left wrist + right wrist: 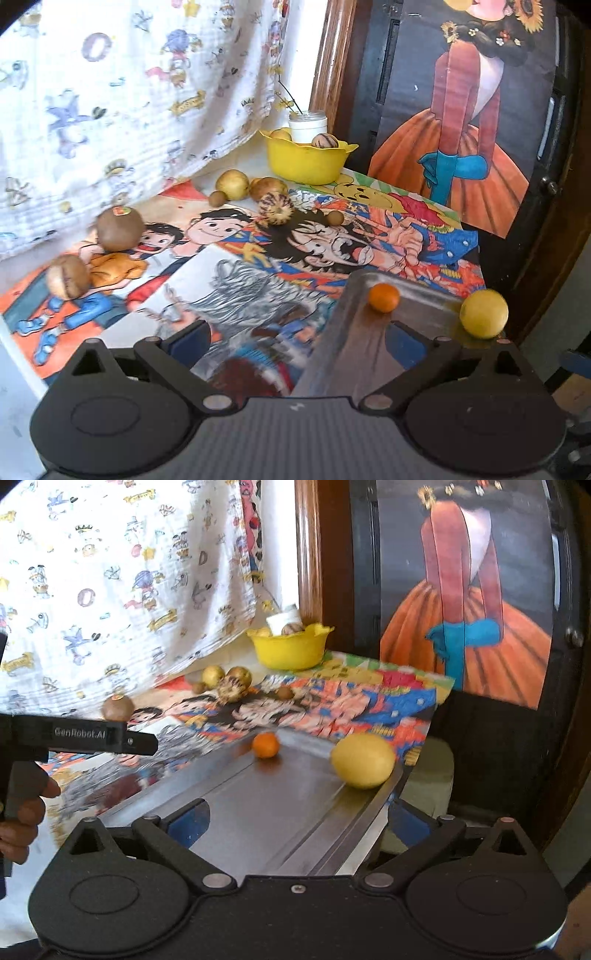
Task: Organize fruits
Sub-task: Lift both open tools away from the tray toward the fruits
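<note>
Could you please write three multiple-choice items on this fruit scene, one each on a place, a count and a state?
1. Where does the small orange fruit lie?
A. in the yellow bowl
B. on the metal tray
C. on the cloth

2. How many fruits lie on the metal tray?
A. two
B. four
C. none

3. How does the right gripper stand?
A. shut on a kiwi
B. open and holding nothing
C. shut on the tray's rim

Answers:
1 B, it rests at the tray's far end.
2 A, only the orange fruit and the yellow lemon.
3 B, its fingers are spread above the tray.
</note>
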